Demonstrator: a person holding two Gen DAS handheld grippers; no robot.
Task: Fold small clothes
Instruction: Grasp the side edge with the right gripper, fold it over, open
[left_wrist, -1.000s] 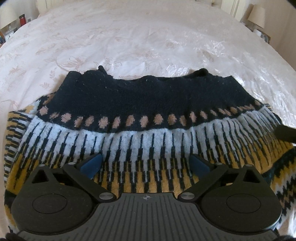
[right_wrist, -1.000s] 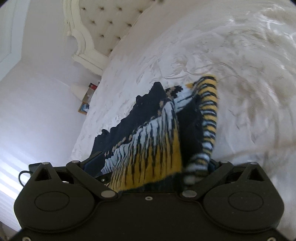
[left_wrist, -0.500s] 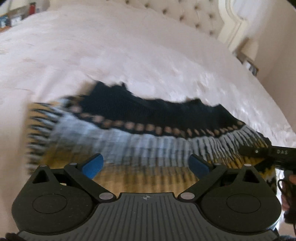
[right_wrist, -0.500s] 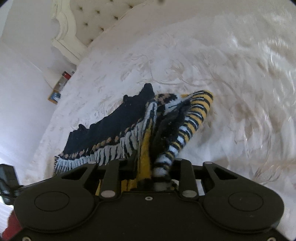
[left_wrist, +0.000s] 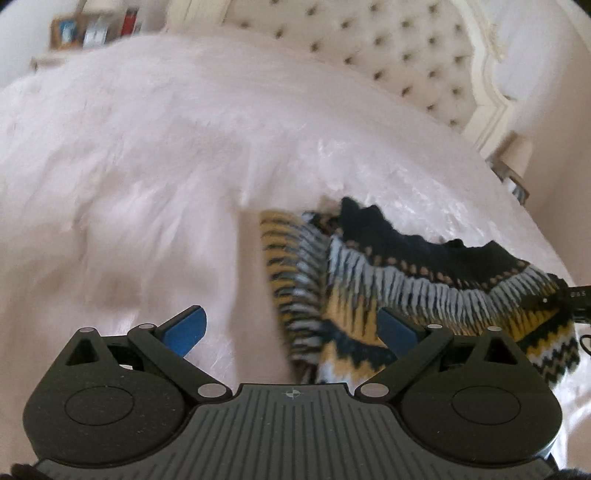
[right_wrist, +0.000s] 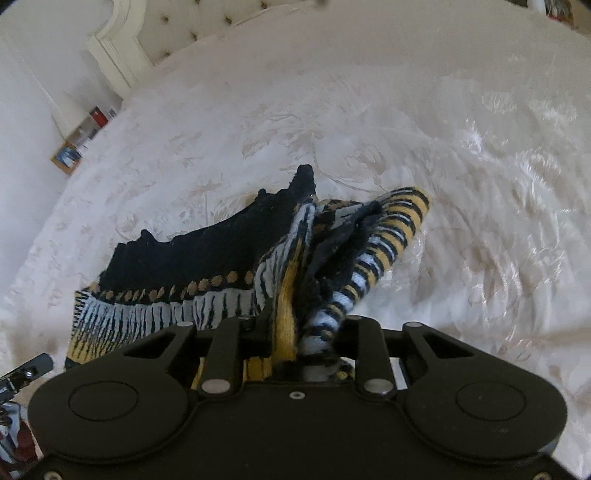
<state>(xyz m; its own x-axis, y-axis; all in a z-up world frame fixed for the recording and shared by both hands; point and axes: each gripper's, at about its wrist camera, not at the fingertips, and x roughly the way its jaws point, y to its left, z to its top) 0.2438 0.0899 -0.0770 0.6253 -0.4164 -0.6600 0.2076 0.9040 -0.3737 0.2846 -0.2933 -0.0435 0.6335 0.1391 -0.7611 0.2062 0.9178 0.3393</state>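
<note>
A small knitted sweater (left_wrist: 424, 288), black at the top with white, yellow and black patterned bands, lies on the white bed. In the left wrist view my left gripper (left_wrist: 291, 328) is open and empty, its blue pads apart, over the sweater's left end where a striped sleeve (left_wrist: 291, 273) is folded up. In the right wrist view my right gripper (right_wrist: 303, 347) is shut on a bunched fold of the sweater (right_wrist: 229, 258) and its striped sleeve (right_wrist: 384, 240), lifting that end off the bed.
The white embroidered bedspread (right_wrist: 461, 129) spreads all around. A tufted cream headboard (left_wrist: 406, 62) stands at the far end. A bedside shelf with books (right_wrist: 85, 136) is at the bed's side. The right gripper's tip (left_wrist: 576, 295) shows at the right edge of the left wrist view.
My right gripper closed on the sweater's end and lifted it. My left gripper swung left, so the sweater now sits to its right, with a sleeve folded up.
</note>
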